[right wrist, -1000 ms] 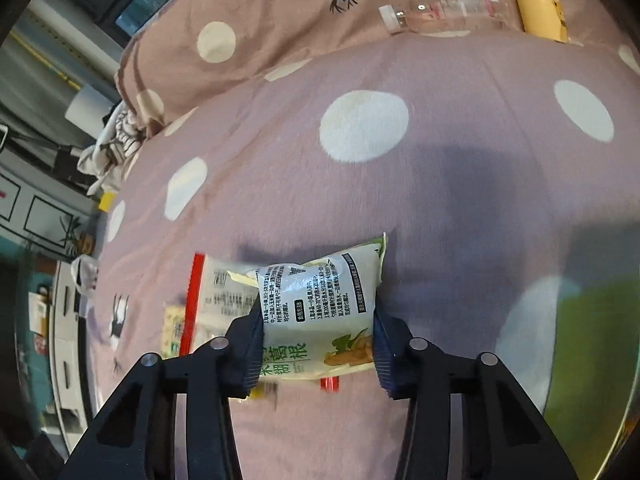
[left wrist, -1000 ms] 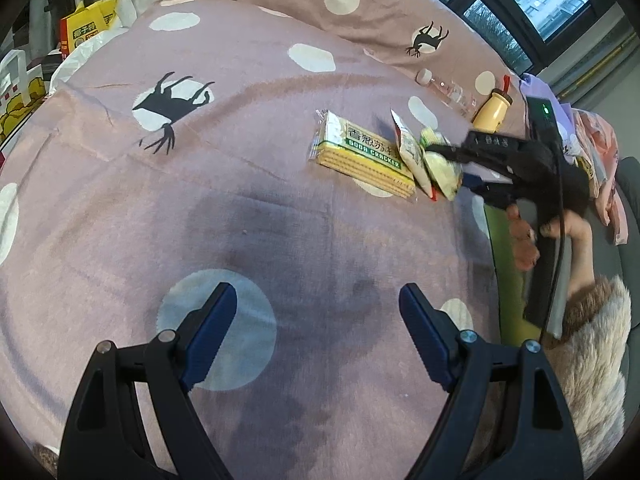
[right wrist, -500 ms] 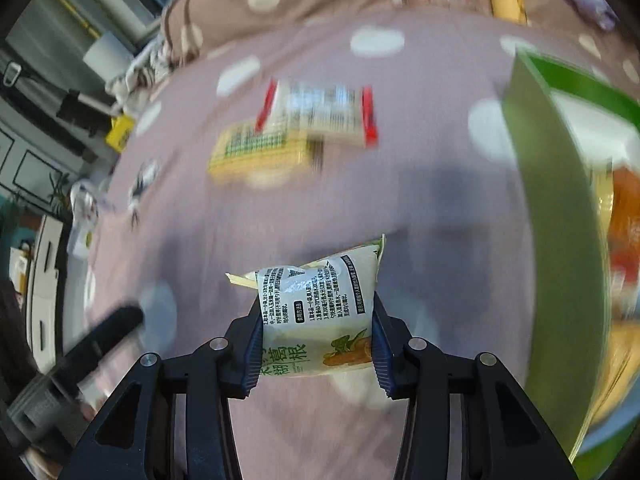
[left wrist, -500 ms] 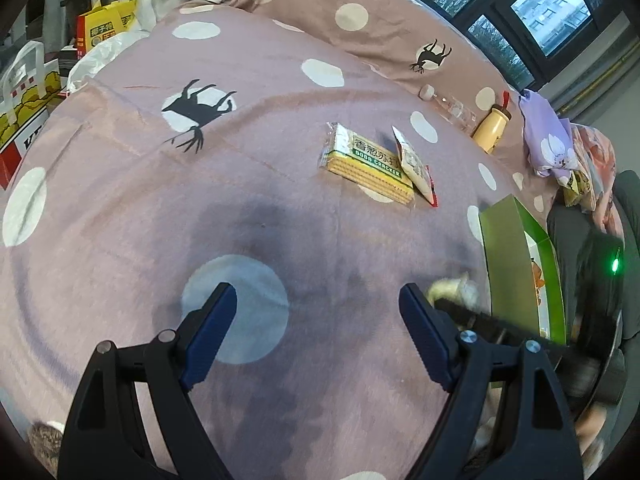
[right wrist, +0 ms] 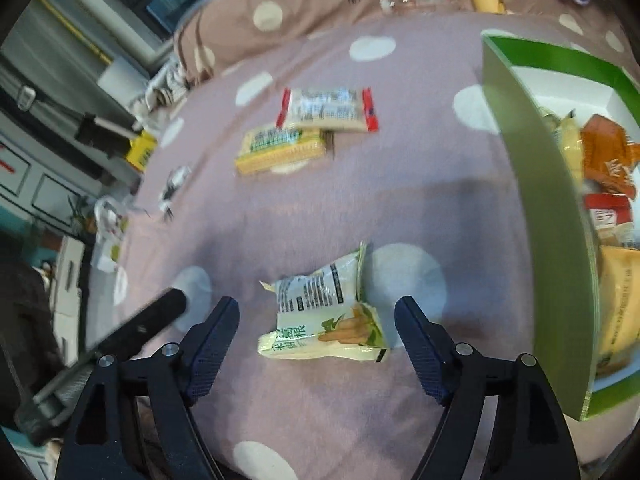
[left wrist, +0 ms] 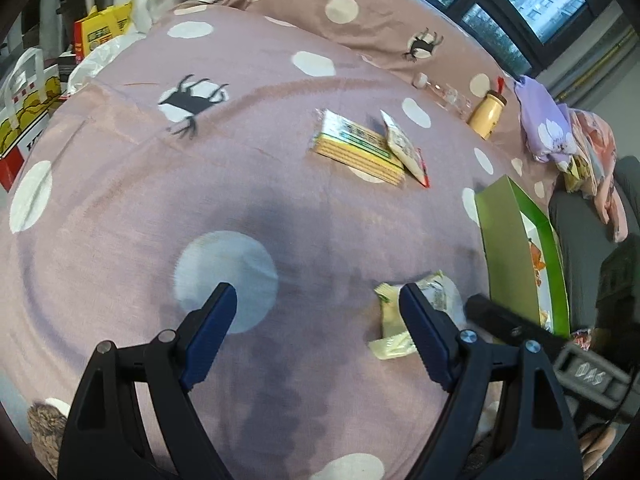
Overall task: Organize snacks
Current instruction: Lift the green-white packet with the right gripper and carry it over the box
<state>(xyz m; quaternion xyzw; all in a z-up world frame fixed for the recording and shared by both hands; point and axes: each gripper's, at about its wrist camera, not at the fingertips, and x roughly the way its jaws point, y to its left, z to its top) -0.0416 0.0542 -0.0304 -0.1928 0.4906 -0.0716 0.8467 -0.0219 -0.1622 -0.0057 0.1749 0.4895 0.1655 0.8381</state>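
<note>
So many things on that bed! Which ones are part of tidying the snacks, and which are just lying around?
Part of the job:
- green snack packet
- cracker pack
- red-edged packet
- green box

Just lying about:
- yellow bottle
- clear bottle
- purple cloth

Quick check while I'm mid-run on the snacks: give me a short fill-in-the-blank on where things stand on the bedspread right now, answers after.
1. The right gripper has just been opening, and the green snack packet lies between its ____ jaws, touching neither.
2. The red-edged packet partly overlaps the yellow ____ pack.
3. The green box already holds several ____.
4. The left gripper is open and holds ____.

Missing words: open; cracker; snacks; nothing
</note>
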